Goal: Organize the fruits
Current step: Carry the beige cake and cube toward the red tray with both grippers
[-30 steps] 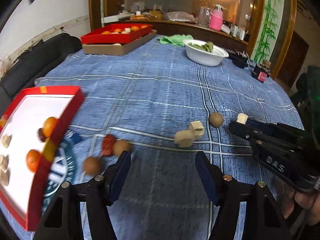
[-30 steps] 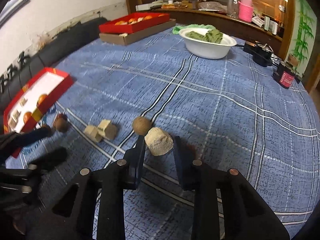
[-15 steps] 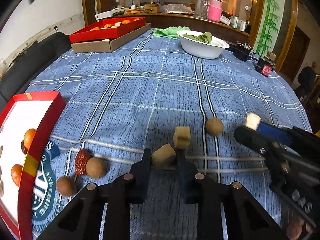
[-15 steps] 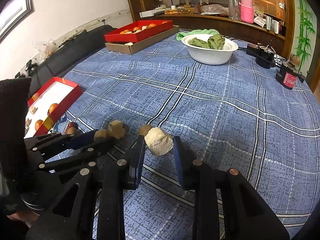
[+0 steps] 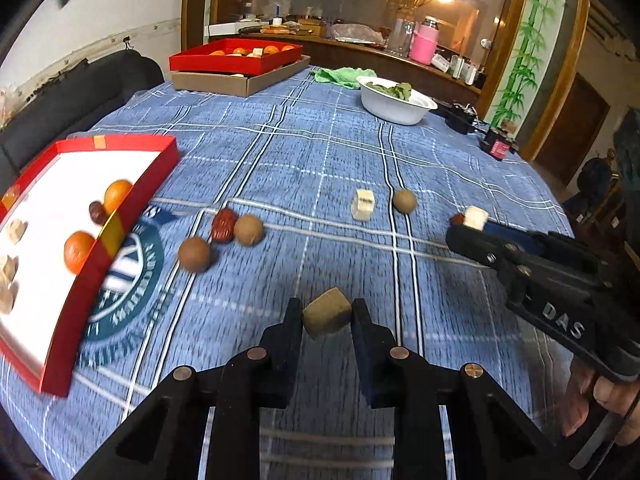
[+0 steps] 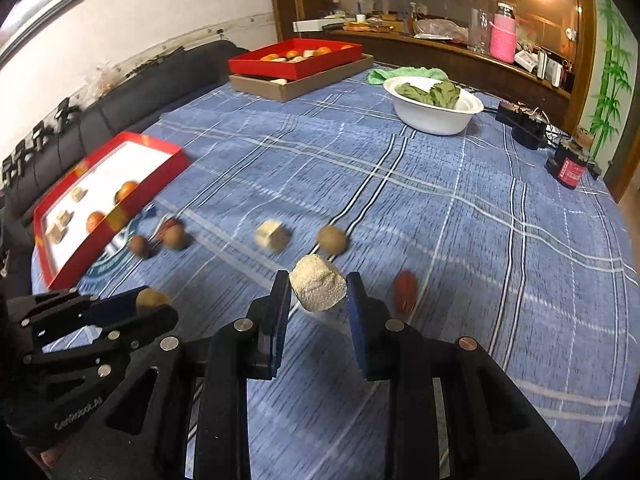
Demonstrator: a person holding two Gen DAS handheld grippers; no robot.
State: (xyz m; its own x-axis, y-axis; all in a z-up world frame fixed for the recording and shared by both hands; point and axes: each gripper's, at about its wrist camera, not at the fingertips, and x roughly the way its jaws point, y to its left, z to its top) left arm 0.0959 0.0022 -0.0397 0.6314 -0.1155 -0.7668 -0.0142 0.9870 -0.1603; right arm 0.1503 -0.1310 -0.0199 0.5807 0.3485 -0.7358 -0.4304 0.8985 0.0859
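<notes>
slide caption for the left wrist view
Left gripper grips a tan chunk above the blue cloth, red tray left.

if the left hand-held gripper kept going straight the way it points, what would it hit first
Probably bare blue tablecloth just ahead of the tan cube that the left hand-held gripper holds; the pale cube lies farther along, though depth is unclear.

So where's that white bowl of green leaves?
In both wrist views the white bowl of green leaves sits far across the blue plaid tablecloth, right of the stacked red tray.
</notes>
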